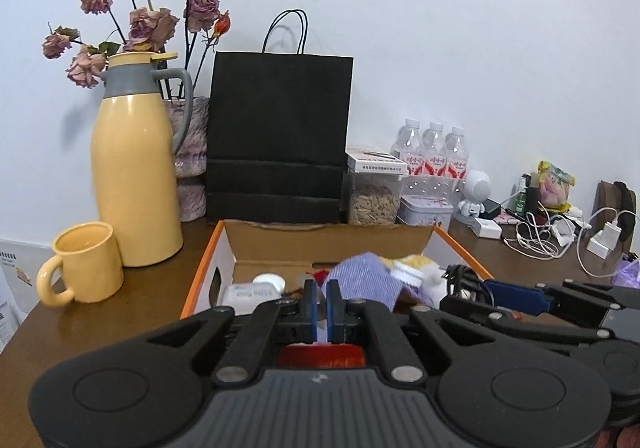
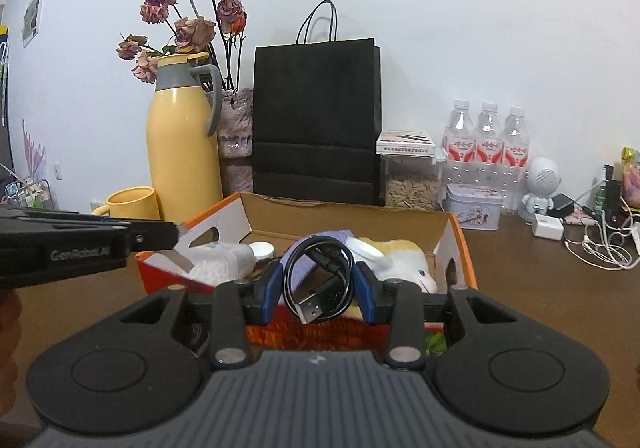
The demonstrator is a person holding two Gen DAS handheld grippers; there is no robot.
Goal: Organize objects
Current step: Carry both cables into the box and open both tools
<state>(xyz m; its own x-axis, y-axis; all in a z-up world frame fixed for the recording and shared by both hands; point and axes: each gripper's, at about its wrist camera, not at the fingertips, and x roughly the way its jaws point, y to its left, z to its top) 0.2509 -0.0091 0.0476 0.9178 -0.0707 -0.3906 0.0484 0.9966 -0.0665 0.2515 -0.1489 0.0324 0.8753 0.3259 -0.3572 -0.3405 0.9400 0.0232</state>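
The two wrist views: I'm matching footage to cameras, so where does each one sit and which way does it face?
Left wrist view: on the left gripper, facing the back wall over the cardboard box; the jaws stand nearly closed on something thin, and the right gripper enters from the right.
Right wrist view: on the right gripper, same heading; a coiled black cable sits between its fingers, and the left gripper enters from the left.
Shared: box, yellow thermos, black paper bag.

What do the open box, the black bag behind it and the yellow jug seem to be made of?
The box looks like corrugated cardboard: raw brown inner flaps, printed orange outside. The black bag looks like matte paper, with sharp creases and thin cord handles. The yellow jug is glossy, probably plastic or enamelled metal; its grey collar looks matte plastic.
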